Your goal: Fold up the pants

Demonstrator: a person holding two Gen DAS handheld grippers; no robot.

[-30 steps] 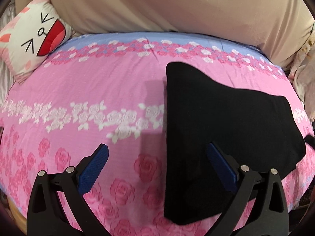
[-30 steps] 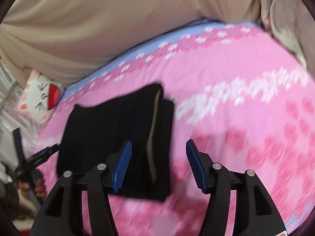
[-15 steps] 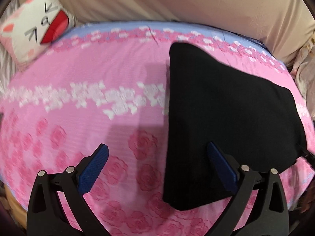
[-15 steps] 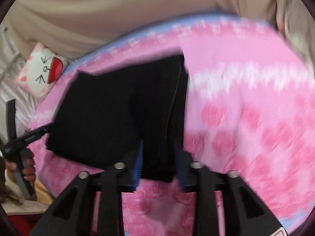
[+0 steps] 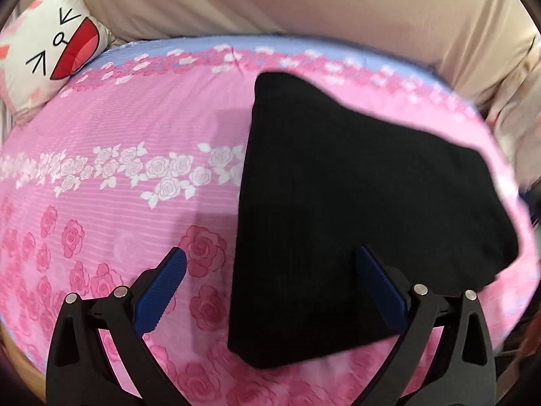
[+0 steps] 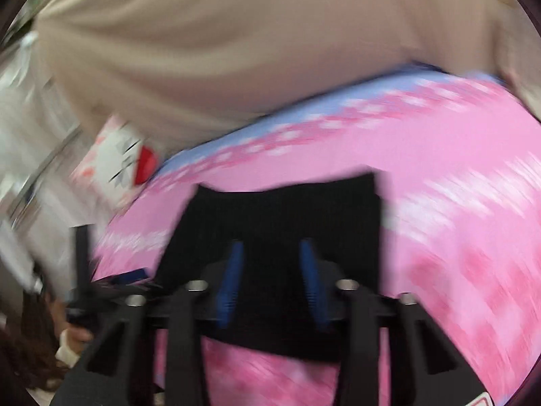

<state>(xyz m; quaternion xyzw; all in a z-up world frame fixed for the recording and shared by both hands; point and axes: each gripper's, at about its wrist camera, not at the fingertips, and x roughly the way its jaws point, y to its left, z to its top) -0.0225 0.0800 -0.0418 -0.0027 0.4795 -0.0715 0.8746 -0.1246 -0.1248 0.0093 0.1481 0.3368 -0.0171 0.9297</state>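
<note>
The black pants [image 5: 355, 203] lie folded into a flat block on the pink rose bedspread [image 5: 118, 186]. My left gripper [image 5: 270, 270] is open and empty, hovering over the near left edge of the pants, right finger above the cloth. In the blurred right wrist view the pants [image 6: 277, 209] lie ahead, and my right gripper [image 6: 272, 270] has its blue pads [image 6: 233, 270] narrowly apart over the near part of the cloth. Whether cloth is pinched between them is unclear.
A white cartoon-face pillow [image 5: 44, 57] sits at the far left corner of the bed. A beige curtain or wall cloth [image 5: 304, 0] rises behind the bed. The left gripper and a hand [image 6: 77, 304] show at the left of the right wrist view.
My right gripper narrowed from wide open to nearly shut and swung over the pants' near edge. My left gripper stayed open and drifted slightly closer to the pants.
</note>
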